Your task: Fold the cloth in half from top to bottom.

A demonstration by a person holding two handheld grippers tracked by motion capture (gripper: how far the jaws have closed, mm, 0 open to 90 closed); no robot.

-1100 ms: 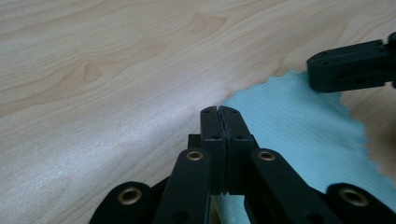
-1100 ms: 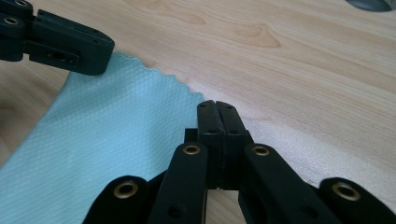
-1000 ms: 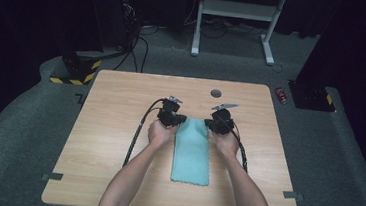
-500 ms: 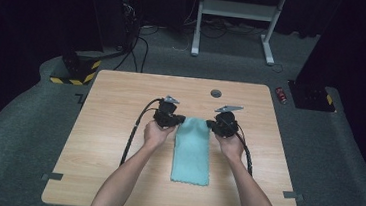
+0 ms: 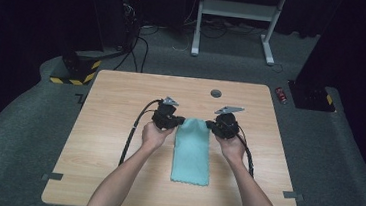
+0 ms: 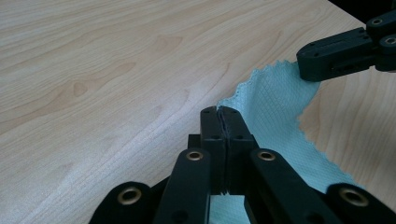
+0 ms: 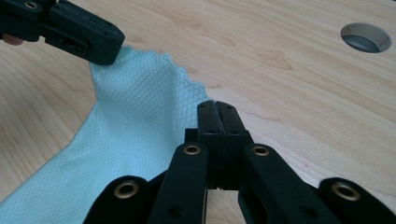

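We pinch the far corners of the teal cloth with the left tool and the right tool, both clamped on it (its near end on the worktop), probably to fold it.

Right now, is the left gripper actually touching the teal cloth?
Touching. In the left gripper view, the left gripper has its jaws shut on the teal cloth's corner, the fabric pinched between them and lifted.
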